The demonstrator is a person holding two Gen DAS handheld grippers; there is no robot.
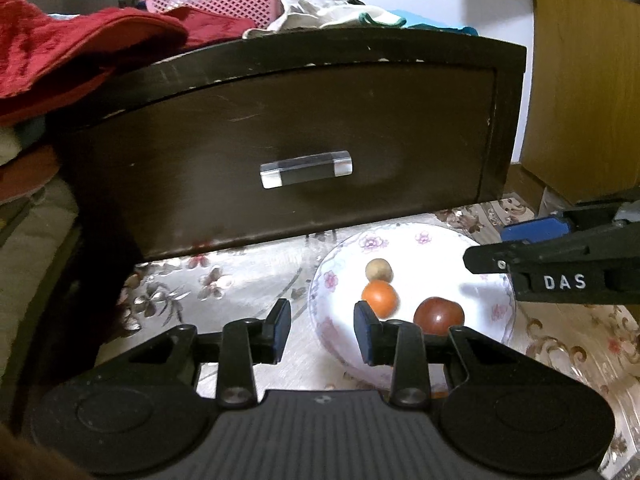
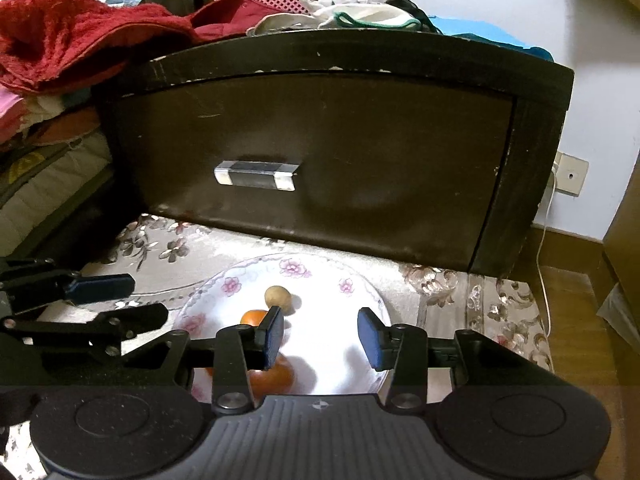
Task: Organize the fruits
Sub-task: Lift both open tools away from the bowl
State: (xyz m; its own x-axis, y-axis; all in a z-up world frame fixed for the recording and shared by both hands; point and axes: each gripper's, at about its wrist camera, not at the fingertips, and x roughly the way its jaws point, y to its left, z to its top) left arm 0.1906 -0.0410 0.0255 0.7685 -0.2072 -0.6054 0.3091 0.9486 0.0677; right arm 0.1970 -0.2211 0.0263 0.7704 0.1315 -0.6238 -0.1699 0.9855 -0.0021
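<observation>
On the floral plate (image 2: 352,280) three fruits (image 1: 379,294) lay loose; both our tools, left tool (image 1: 322,330) and right tool (image 2: 320,338), hung slightly parted, empty. We judged a careless nudge could roll them off.

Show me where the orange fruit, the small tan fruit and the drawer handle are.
orange fruit (image 1: 379,298), left wrist view, on its rounded top.
small tan fruit (image 2: 277,295), right wrist view, centre of the ball.
drawer handle (image 1: 306,169), left wrist view, middle of the bar.
</observation>
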